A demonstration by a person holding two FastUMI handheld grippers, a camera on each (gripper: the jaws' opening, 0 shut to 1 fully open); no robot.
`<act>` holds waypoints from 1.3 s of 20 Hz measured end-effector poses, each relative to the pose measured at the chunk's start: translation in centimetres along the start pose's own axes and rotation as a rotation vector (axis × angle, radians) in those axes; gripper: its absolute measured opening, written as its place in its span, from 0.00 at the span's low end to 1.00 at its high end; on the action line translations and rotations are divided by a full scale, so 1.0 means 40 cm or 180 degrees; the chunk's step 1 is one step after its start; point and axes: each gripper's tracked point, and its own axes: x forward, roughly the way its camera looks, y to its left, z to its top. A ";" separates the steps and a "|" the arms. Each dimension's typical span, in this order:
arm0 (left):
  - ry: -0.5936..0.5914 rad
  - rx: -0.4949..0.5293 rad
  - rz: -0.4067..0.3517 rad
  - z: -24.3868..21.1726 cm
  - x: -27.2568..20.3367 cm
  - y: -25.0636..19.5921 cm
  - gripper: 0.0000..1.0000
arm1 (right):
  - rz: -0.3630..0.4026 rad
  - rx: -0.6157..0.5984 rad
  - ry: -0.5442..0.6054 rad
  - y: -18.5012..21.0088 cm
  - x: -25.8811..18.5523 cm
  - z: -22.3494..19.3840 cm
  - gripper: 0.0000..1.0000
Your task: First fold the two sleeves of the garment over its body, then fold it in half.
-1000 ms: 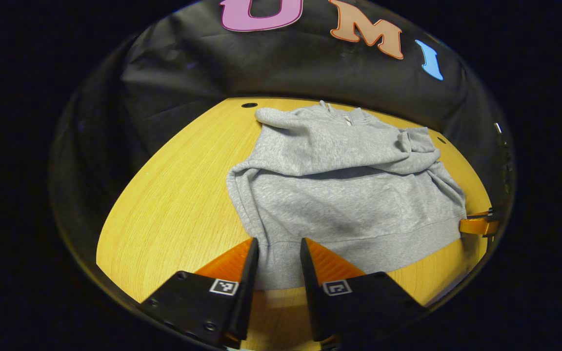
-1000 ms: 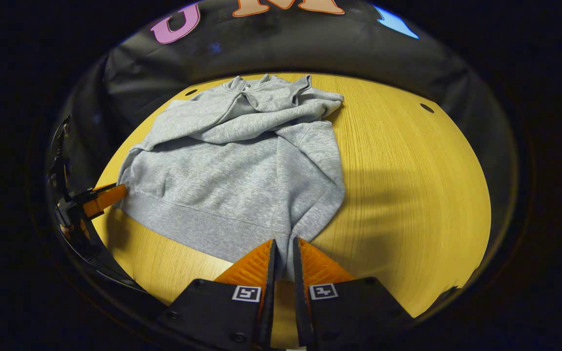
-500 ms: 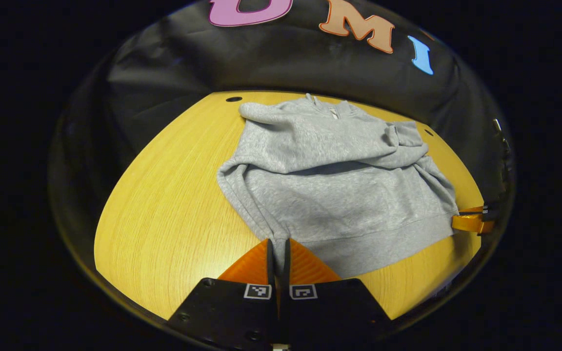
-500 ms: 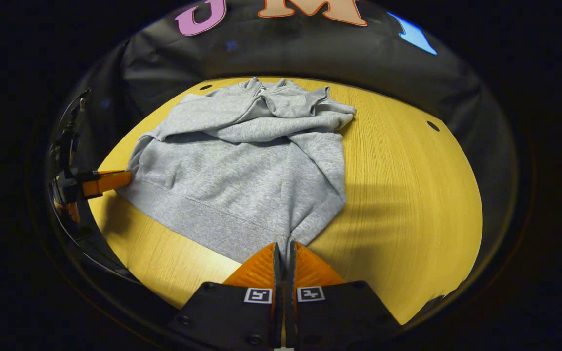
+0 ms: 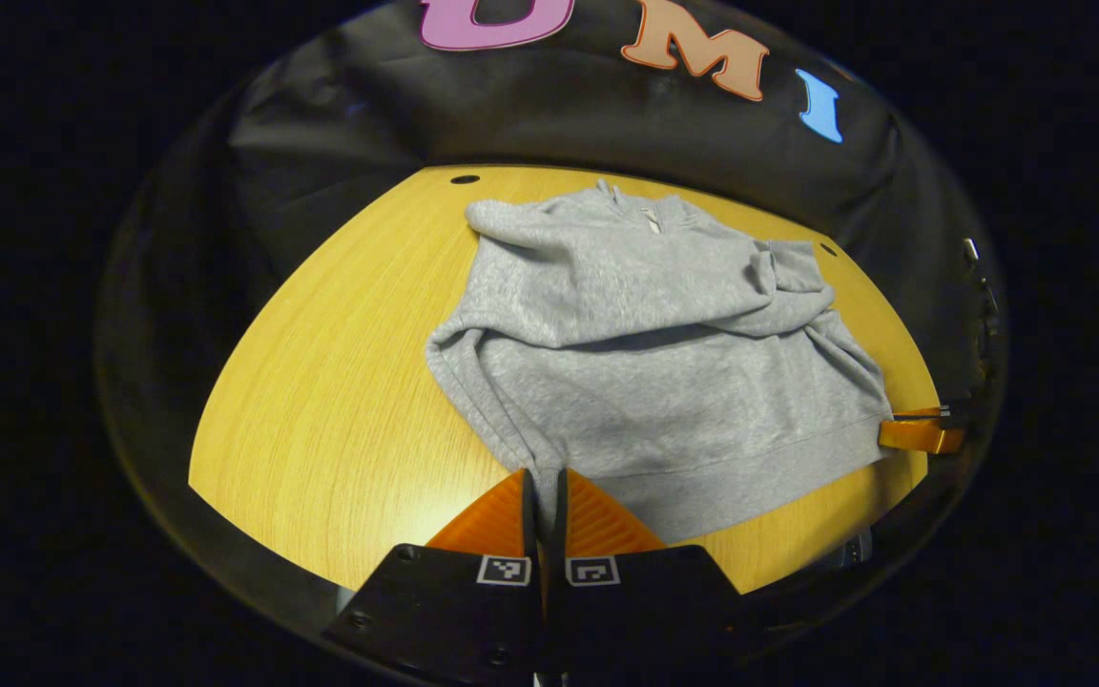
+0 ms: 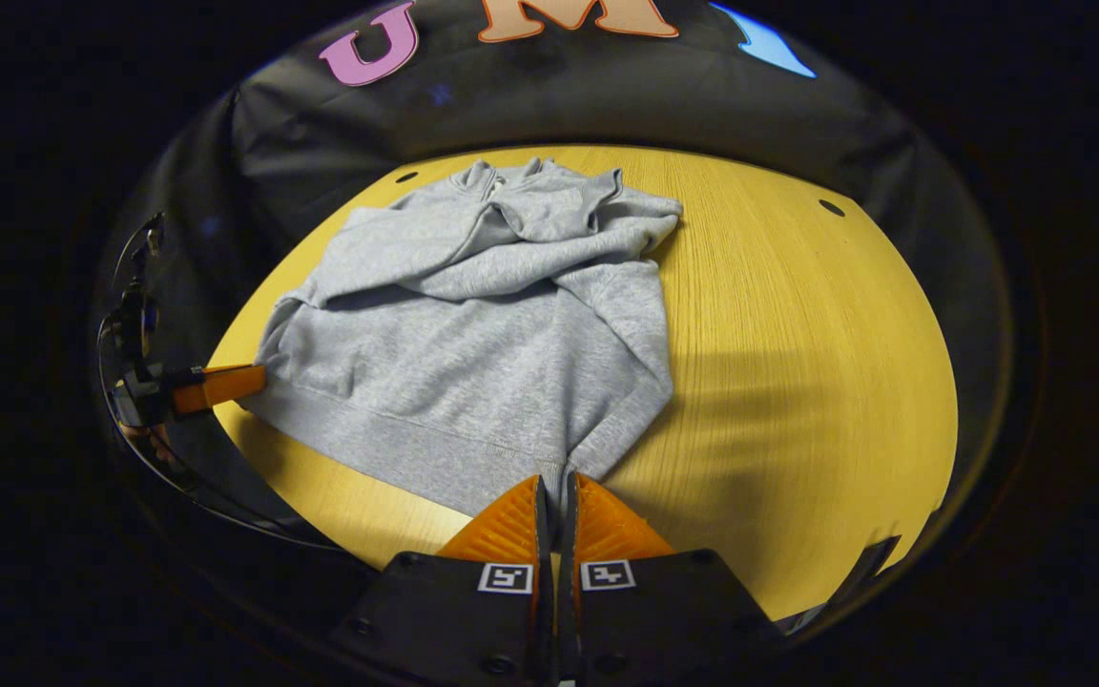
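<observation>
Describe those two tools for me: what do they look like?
Each tool has two orange, ribbed, wedge-shaped fingers on black blocks, each carrying a small black-and-white square marker. Black cables run alongside the other tool seen farther off.

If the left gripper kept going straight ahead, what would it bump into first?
The left gripper is already shut on the gray sweatshirt's hem corner, so going on it would probably just push into the sweatshirt's body on the wooden table.
</observation>
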 end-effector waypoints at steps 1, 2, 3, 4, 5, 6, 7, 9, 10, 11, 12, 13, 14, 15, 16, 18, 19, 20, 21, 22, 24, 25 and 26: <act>-0.0079 -0.0096 -0.0002 0.025 -0.010 -0.004 0.00 | 0.0037 0.0072 -0.0065 0.005 -0.011 0.027 0.04; -0.0160 -0.0196 -0.0012 0.062 -0.018 -0.008 0.00 | 0.0074 0.0150 -0.0135 0.012 -0.019 0.055 0.04; -0.0210 -0.0250 -0.0016 0.088 -0.018 -0.009 0.00 | 0.0102 0.0225 -0.0203 0.014 -0.028 0.086 0.04; -0.0268 -0.0281 -0.0017 0.121 -0.018 -0.007 0.00 | 0.0109 0.0292 -0.0269 0.014 -0.035 0.117 0.04; -0.0296 -0.0298 -0.0013 0.142 -0.020 -0.006 0.00 | 0.0108 0.0331 -0.0343 0.011 -0.040 0.149 0.00; -0.0312 -0.0311 -0.0008 0.164 -0.021 -0.005 0.00 | 0.0129 0.0367 -0.0415 0.014 -0.048 0.183 0.04; -0.0337 -0.0341 0.0013 0.184 -0.017 -0.002 0.00 | 0.0153 0.0407 -0.0494 0.015 -0.055 0.216 0.04; -0.0376 -0.0389 0.0020 0.226 -0.019 0.006 0.00 | 0.0211 0.0528 -0.0578 0.017 -0.066 0.271 0.04; -0.0373 -0.0420 0.0011 0.246 -0.016 0.009 0.00 | 0.0256 0.0616 -0.0586 0.021 -0.064 0.291 0.04; -0.0358 -0.0459 0.0007 0.261 -0.011 0.010 0.00 | 0.0302 0.0735 -0.0578 0.021 -0.062 0.310 0.04; -0.0349 -0.0507 0.0013 0.281 -0.004 0.017 0.00 | 0.0358 0.0867 -0.0559 0.024 -0.057 0.330 0.04; -0.0348 -0.0572 0.0035 0.299 0.013 0.021 0.00 | 0.0379 0.1012 -0.0569 0.020 -0.049 0.351 0.04; -0.0362 -0.0641 0.0048 0.319 0.026 0.025 0.00 | 0.0368 0.1125 -0.0592 0.011 -0.040 0.374 0.04; -0.0368 -0.0699 0.0049 0.332 0.034 0.024 0.00 | 0.0353 0.1202 -0.0609 0.002 -0.028 0.391 0.00; -0.0370 -0.0743 0.0051 0.345 0.045 0.024 0.00 | 0.0332 0.1269 -0.0629 -0.006 -0.017 0.408 0.04; -0.0315 -0.0746 0.0079 0.354 0.081 0.025 0.00 | 0.0292 0.1430 -0.0602 -0.015 0.012 0.428 0.04; -0.0257 -0.0740 0.0105 0.352 0.097 0.027 0.00 | 0.0267 0.1487 -0.0573 -0.019 0.032 0.432 0.04; -0.0174 -0.0761 0.0134 0.350 0.112 0.029 0.00 | 0.0229 0.1508 -0.0556 -0.025 0.050 0.437 0.04; -0.0135 -0.0814 0.0138 0.352 0.124 0.027 0.00 | 0.0160 0.1506 -0.0563 -0.036 0.069 0.445 0.00; -0.0132 -0.0859 0.0138 0.361 0.140 0.029 0.00 | 0.0082 0.1459 -0.0579 -0.041 0.088 0.446 0.00; -0.0078 -0.0908 0.0160 0.362 0.172 0.035 0.00 | -0.0021 0.1401 -0.0537 -0.044 0.130 0.444 0.04; -0.0023 -0.0922 0.0173 0.355 0.190 0.038 0.00 | -0.0054 0.1394 -0.0506 -0.041 0.146 0.442 0.00; 0.0027 -0.0926 0.0183 0.350 0.205 0.041 0.00 | -0.0080 0.1386 -0.0488 -0.039 0.159 0.442 0.09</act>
